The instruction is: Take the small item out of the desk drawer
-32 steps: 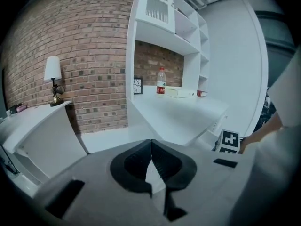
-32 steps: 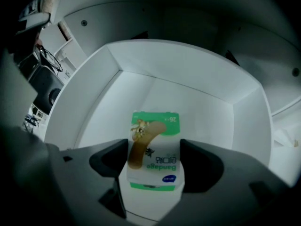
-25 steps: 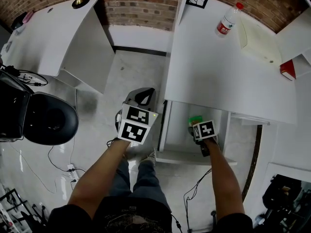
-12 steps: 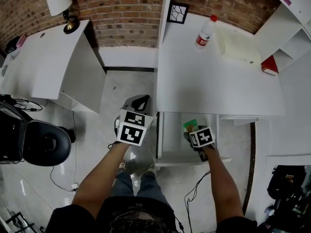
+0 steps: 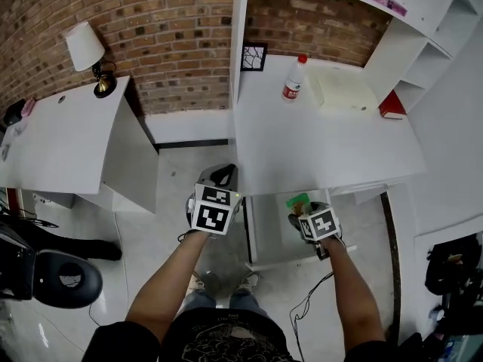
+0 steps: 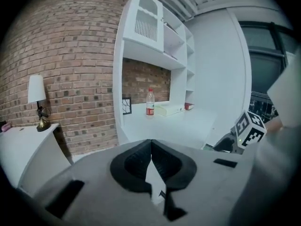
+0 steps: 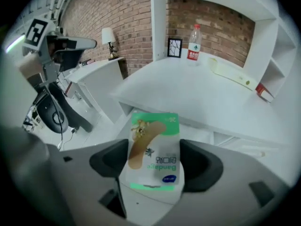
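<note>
Now: bandage box [image 7: 153, 142] low centre of right gripper view, clamped between pads of your right gripper [image 5: 308, 213], pads pressing its two long edges. Long axis runs straight out along jaws, far end toward desk [image 5: 324, 142]. In head view, box sits lower centre, over open drawer [image 5: 268, 228], just below desk's front edge. Judged clear of drawer already. Desk top lies up-frame from your fingers. Your left gripper [image 6: 151, 173], left of drawer over floor: jaws together, nothing between.
</note>
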